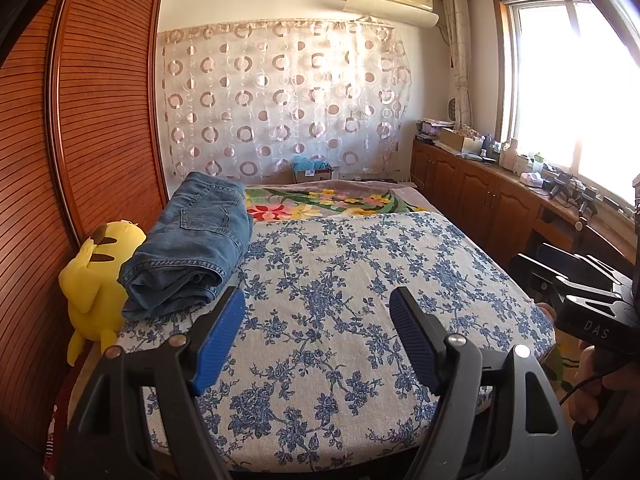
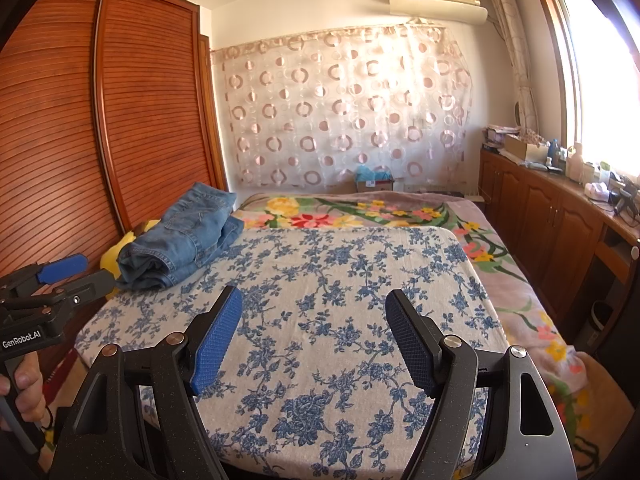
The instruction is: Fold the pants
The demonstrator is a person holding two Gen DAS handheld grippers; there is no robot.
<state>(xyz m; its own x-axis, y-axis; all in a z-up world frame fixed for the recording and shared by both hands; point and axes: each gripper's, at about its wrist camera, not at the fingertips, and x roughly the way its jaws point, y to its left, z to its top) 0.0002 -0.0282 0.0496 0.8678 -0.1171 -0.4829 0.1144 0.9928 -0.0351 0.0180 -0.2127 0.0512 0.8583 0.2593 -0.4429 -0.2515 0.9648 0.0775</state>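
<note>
Two empty tongs [image 1: 318,312], folded jeans [image 1: 192,248]

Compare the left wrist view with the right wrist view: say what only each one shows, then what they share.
Only the left wrist view shows the yellow plush toy nearly whole, beside the jeans, plus the right gripper from the side.

Only the right wrist view shows a hand on the left gripper's handle and the floral blanket's long right edge.

Both show the folded jeans at the blue-flowered cover's left side, and open, empty grippers.
</note>
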